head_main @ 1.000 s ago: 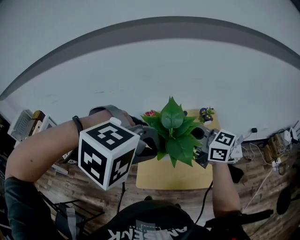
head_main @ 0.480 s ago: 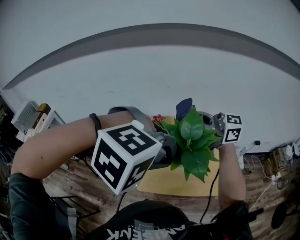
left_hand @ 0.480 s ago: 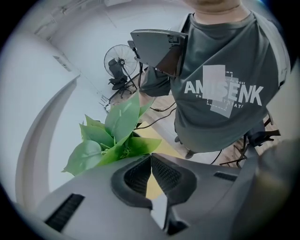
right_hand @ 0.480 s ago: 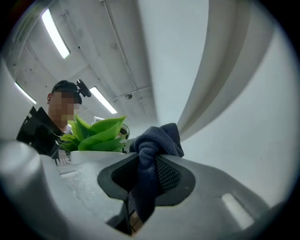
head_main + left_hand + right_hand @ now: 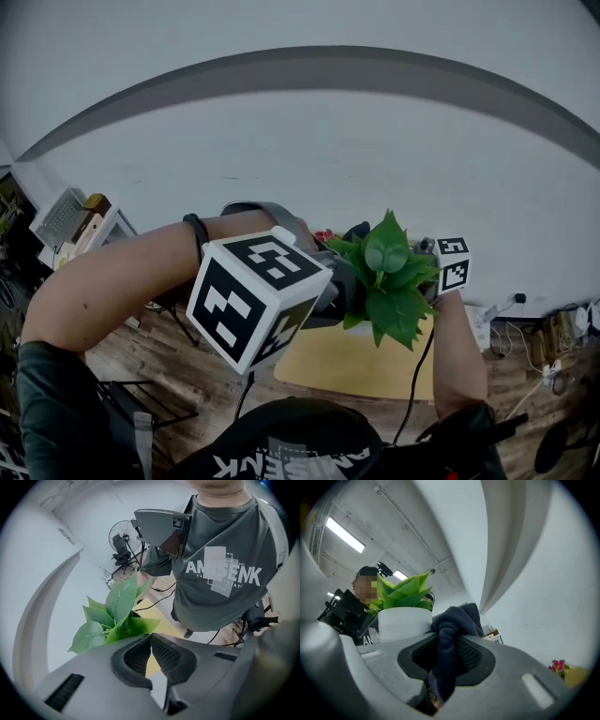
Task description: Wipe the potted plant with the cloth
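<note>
Right tool [image 5: 446, 641] clamps the dark cloth [image 5: 457, 618] beside the upright potted plant [image 5: 404, 620], leaves [image 5: 401, 592] pointing up; left tool [image 5: 151, 641] pinched shut

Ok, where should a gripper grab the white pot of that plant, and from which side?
Pinch the thin rim of the white pot, coming in from the side, below the leaves. The wall is smooth and round, and foliage spreads over the top. The left gripper seems to hold it so.
</note>
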`<move>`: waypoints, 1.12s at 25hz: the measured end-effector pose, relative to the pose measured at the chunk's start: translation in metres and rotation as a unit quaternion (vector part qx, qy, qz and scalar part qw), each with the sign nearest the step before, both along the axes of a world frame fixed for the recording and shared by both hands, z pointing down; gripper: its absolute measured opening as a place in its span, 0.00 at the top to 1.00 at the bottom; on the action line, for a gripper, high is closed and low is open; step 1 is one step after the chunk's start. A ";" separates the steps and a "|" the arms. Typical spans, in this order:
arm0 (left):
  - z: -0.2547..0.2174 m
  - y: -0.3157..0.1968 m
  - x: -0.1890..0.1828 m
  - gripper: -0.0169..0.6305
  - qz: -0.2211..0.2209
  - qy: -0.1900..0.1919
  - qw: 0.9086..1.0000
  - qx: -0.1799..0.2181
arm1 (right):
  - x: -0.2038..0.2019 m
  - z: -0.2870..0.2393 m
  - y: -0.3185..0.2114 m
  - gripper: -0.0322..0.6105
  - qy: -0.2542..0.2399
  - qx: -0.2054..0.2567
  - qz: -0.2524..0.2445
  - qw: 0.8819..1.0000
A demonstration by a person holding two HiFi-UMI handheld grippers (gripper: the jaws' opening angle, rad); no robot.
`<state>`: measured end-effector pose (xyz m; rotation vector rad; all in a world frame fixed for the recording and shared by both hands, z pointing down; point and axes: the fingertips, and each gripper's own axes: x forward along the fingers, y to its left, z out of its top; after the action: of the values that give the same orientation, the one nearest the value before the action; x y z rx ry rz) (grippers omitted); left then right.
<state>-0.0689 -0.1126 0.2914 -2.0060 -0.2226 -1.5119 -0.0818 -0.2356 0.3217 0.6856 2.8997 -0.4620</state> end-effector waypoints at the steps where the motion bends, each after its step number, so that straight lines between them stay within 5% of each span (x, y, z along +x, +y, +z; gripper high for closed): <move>1: 0.001 -0.002 0.000 0.96 -0.003 -0.001 1.000 -0.002 | 0.000 0.008 -0.001 0.81 0.007 -0.007 0.004 1.000; 11: 0.000 0.000 -0.003 0.96 0.012 -0.010 0.999 -0.040 | -0.009 -0.006 -0.009 0.81 -0.023 -0.023 -0.036 0.999; 16: -0.007 0.006 -0.004 0.96 0.033 -0.009 0.998 -0.046 | -0.024 -0.054 -0.005 0.81 -0.087 -0.020 -0.095 0.991; 22: -0.018 0.011 -0.004 0.96 0.045 0.002 0.998 -0.038 | -0.041 -0.047 0.019 0.81 -0.063 0.001 -0.181 0.981; 28: -0.019 0.011 -0.005 0.96 0.039 0.001 0.999 -0.034 | -0.035 0.002 0.000 0.81 -0.037 -0.015 -0.133 0.990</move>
<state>-0.0735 -0.1015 0.2721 -2.0278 -0.3530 -1.4716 -0.1166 -0.2354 0.3235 1.0680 2.7368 -0.4941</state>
